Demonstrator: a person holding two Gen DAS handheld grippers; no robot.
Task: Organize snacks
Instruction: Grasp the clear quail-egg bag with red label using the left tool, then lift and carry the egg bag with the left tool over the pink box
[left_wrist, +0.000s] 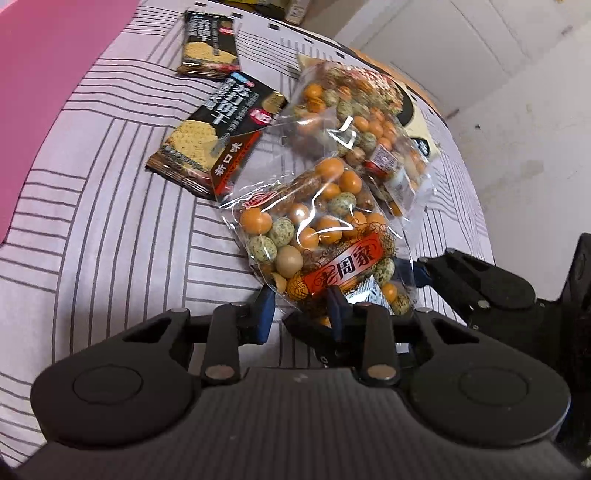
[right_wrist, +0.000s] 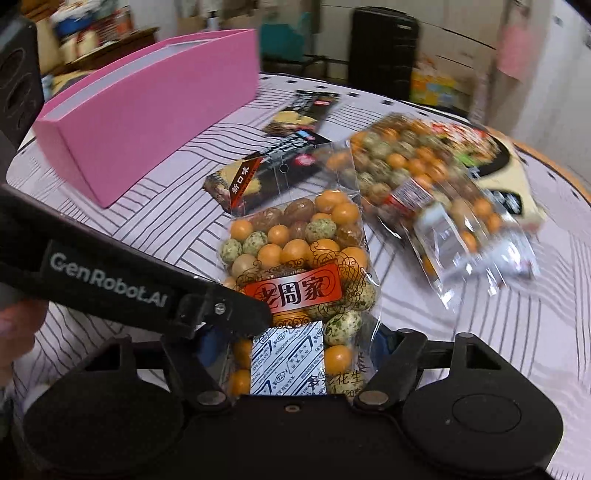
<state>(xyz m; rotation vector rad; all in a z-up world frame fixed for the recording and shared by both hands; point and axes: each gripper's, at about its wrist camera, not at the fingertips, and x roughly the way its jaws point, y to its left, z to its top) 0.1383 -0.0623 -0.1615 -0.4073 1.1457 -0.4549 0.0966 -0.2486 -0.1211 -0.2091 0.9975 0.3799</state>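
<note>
A clear bag of orange and green coated peanuts (left_wrist: 321, 236) (right_wrist: 295, 258) with a red label lies on the striped cloth. My left gripper (left_wrist: 300, 310) is shut on the bag's near corner. In the right wrist view the left gripper (right_wrist: 255, 317) comes in from the left and pinches the bag's left edge. My right gripper (right_wrist: 299, 341) straddles the bag's near end, its jaws wide, with pads close beside the film on both sides. One right finger (left_wrist: 421, 273) shows by the bag's right edge in the left wrist view.
A second peanut bag (left_wrist: 354, 122) (right_wrist: 424, 177) lies on a beige pack (right_wrist: 517, 177). Two dark cracker packs (left_wrist: 218, 140) (left_wrist: 208, 44) lie beyond. A pink box (right_wrist: 147, 110) stands at the left on the cloth (left_wrist: 110, 221). A hand (right_wrist: 14, 321) shows at the left edge.
</note>
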